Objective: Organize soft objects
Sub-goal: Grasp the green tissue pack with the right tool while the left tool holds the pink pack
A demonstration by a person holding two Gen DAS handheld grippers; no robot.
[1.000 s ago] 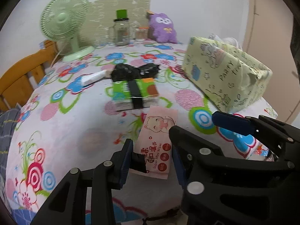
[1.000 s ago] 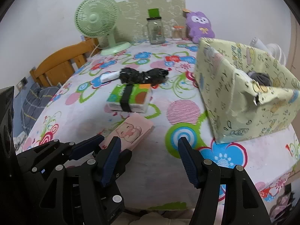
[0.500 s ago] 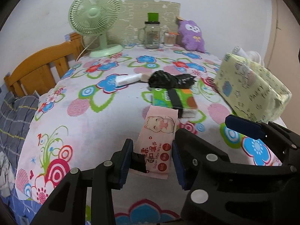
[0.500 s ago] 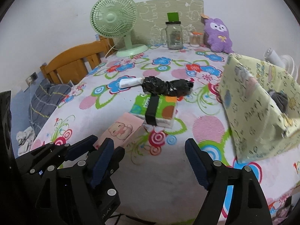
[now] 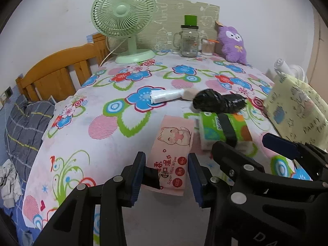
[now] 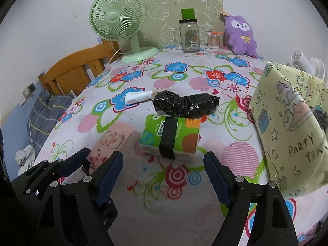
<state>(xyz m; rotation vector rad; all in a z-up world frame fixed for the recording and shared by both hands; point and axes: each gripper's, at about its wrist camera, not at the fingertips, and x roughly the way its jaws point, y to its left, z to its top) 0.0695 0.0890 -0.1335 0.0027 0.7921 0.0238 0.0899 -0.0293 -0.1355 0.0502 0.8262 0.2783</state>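
My left gripper (image 5: 167, 172) is shut on the near end of a pink wet-wipes pack (image 5: 174, 141), which it holds just above the flowered tablecloth (image 5: 86, 135). The same pack (image 6: 114, 139) shows at the lower left of the right wrist view. My right gripper (image 6: 163, 160) stands wide open with nothing between its fingers. Just ahead of it lies a green tissue pack (image 6: 172, 137) with a black band. Behind that pack are a black plastic bundle (image 6: 184, 104) and a white roll (image 6: 136, 97). A yellow paper-wrapped box (image 6: 291, 127), open at the top, stands at the right.
At the back of the table stand a green fan (image 6: 116, 18), a glass jar (image 6: 189, 34), a cotton-swab tub (image 6: 214, 40) and a purple plush toy (image 6: 242, 34). A wooden bed frame (image 6: 71, 75) and grey checked bedding (image 6: 41, 114) lie beyond the left edge.
Both grippers have shifted left along the table, away from the yellow box. The right gripper's jaws have widened. The pink pack stays in the left gripper.
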